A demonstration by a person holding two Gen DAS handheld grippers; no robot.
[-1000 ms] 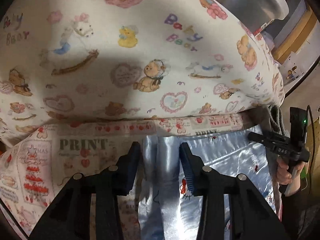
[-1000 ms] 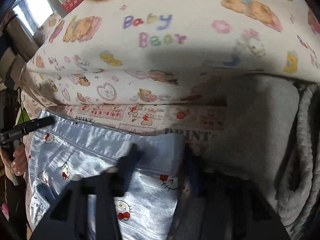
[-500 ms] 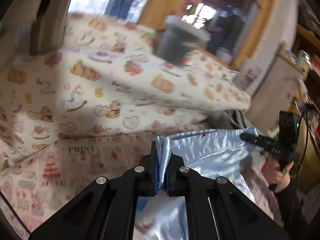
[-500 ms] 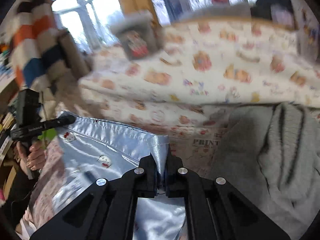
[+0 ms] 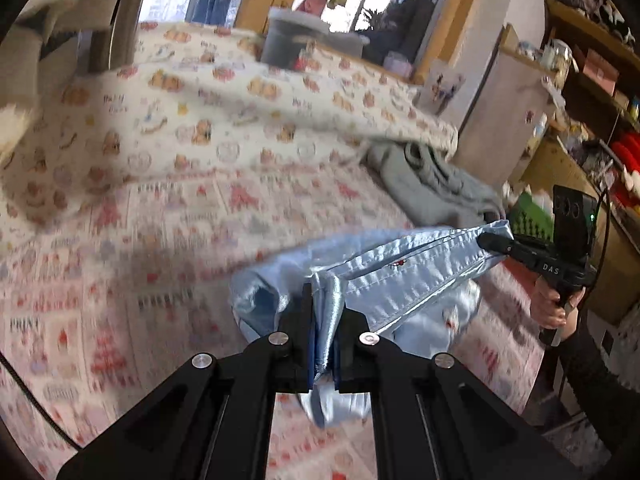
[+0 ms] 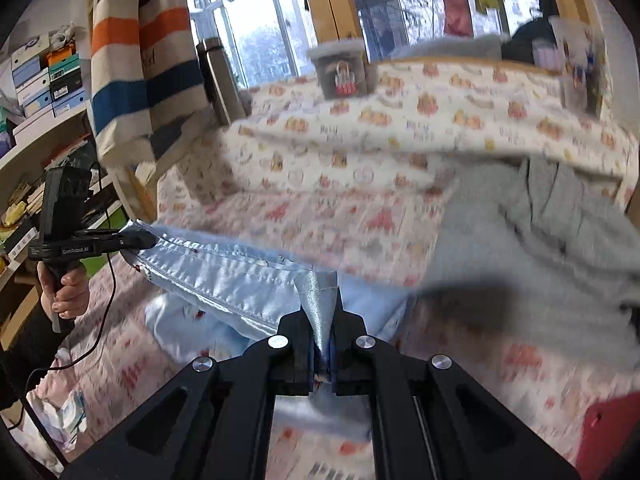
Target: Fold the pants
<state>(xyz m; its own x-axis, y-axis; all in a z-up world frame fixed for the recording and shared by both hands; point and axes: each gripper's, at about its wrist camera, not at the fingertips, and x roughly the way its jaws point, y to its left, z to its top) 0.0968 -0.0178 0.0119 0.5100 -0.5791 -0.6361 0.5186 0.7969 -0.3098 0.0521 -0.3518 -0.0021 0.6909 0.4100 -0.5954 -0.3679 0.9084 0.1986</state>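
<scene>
Pants [image 5: 400,280]: one pair, pale blue satin, lifted over the printed bedsheet [image 5: 160,264]. My two grippers, left [image 5: 322,334] and right [image 6: 320,340], each clamped on a waistband corner. One grey sweater [image 6: 520,248] beside.

The pants [image 5: 404,276] are pale blue satin, glossy and slick, their stitched waistband catching the light. Both claws, left [image 5: 323,344] and right [image 6: 320,344], are matt black plastic with bright metal screw heads. The bed sheet [image 5: 160,240] is matt printed cotton. At two o'clock in the right wrist view lies a grey knitted sweater [image 6: 540,248], soft and fuzzy. Window frames [image 6: 340,12] are varnished wood.
</scene>
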